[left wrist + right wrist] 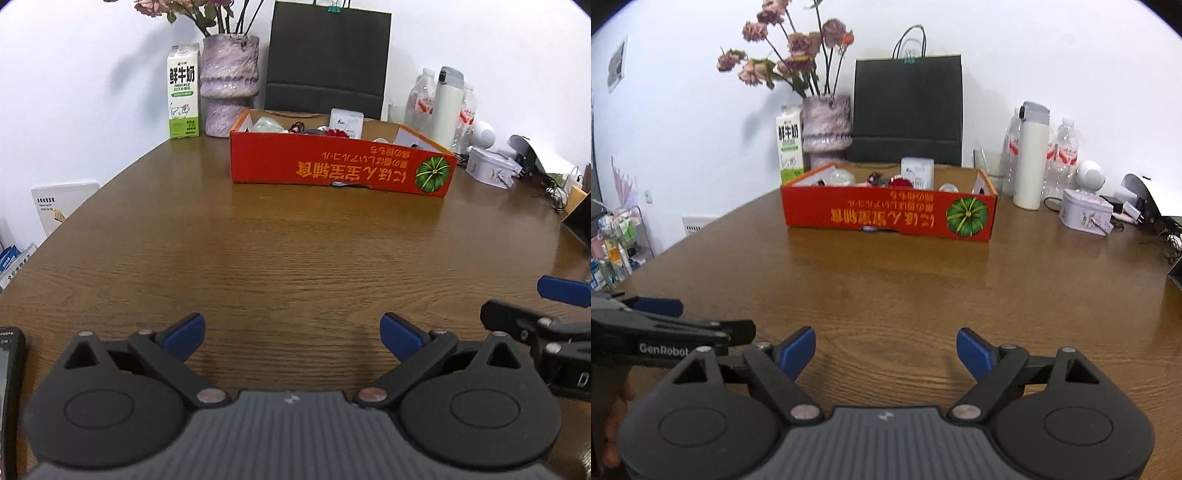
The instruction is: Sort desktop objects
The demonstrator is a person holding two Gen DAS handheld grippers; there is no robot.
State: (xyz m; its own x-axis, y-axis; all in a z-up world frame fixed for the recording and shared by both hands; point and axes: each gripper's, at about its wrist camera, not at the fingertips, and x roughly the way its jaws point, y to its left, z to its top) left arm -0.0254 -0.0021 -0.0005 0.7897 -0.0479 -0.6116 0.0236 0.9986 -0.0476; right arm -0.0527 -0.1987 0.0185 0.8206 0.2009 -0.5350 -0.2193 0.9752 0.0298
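Observation:
A red cardboard box (340, 168) (886, 216) with a green pumpkin print stands at the back of the brown wooden table (277, 251) (886, 288). Several small items lie inside it, among them a white packet (346, 122) (917, 171). My left gripper (293, 338) hangs open over bare wood near the table's front, nothing between its blue pads. My right gripper (885, 350) is open too, with nothing between its fingers. In the left wrist view the right gripper (546, 314) shows at the right edge; in the right wrist view the left gripper (670, 323) shows at the left edge.
Behind the box stand a milk carton (183, 92) (790, 147), a purple vase with dried flowers (229, 85) (825, 125) and a black paper bag (327, 59) (907, 110). Bottles, a white flask (448, 107) (1030, 162), a tin (489, 168) (1086, 216) and cables crowd the back right.

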